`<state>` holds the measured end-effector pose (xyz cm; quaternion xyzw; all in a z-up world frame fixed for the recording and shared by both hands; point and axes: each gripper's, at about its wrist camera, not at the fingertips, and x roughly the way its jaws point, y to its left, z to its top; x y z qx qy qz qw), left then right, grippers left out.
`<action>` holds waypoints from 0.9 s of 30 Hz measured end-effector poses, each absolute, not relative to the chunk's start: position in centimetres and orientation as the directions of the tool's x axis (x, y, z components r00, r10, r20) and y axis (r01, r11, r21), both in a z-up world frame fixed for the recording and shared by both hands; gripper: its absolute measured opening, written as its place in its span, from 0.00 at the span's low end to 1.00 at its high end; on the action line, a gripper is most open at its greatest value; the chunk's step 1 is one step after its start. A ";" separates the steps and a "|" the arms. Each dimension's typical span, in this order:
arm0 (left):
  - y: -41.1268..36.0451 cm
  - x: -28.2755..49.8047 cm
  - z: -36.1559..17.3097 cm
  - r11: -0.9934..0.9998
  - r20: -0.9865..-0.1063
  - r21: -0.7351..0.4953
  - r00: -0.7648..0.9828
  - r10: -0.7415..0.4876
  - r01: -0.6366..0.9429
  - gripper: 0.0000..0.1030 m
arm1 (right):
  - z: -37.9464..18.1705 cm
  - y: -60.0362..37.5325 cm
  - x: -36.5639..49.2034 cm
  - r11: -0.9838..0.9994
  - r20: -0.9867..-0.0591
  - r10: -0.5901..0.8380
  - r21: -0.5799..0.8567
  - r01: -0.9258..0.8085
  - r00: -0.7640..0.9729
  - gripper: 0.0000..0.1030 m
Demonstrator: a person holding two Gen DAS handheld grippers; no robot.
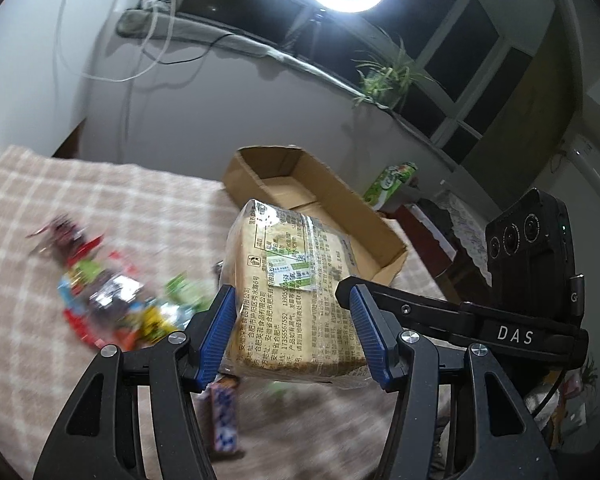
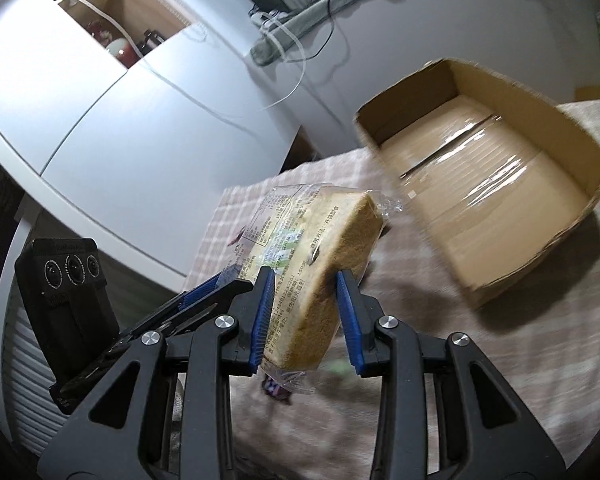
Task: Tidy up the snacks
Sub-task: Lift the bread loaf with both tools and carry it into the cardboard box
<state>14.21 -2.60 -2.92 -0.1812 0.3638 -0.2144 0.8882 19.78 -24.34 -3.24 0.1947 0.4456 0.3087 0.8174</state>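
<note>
Left tongs (image 1: 294, 332): clamping clear-wrapped tan bread loaf (image 1: 296, 280)
Right tongs (image 2: 302, 312): pinching same loaf
Open brown cardboard box (image 2: 572, 136): ahead, beyond the loaf's far end

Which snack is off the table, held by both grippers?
The wrapped bread loaf, clamped between left gripper and right gripper; the colourful snack pile lies on the checked cloth.

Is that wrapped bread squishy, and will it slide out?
The wrapped bread probably squashes easily: it looks spongy. Its glossy film may be slippery, though the left hand-held gripper and right hand-held gripper both clamp it.
</note>
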 end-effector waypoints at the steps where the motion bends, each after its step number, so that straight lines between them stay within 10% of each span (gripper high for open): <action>1: -3.3 14.7 -2.8 0.841 -0.566 -0.475 0.641 -0.518 0.260 0.55 | -3.2 -24.9 19.9 0.737 -0.609 0.674 0.590 -0.328 0.418 0.34; 27: -13.3 23.4 -3.0 0.833 -0.613 -0.438 0.565 -0.552 0.339 0.54 | -5.6 -33.5 28.1 0.778 -0.629 0.615 0.582 -0.236 0.476 0.34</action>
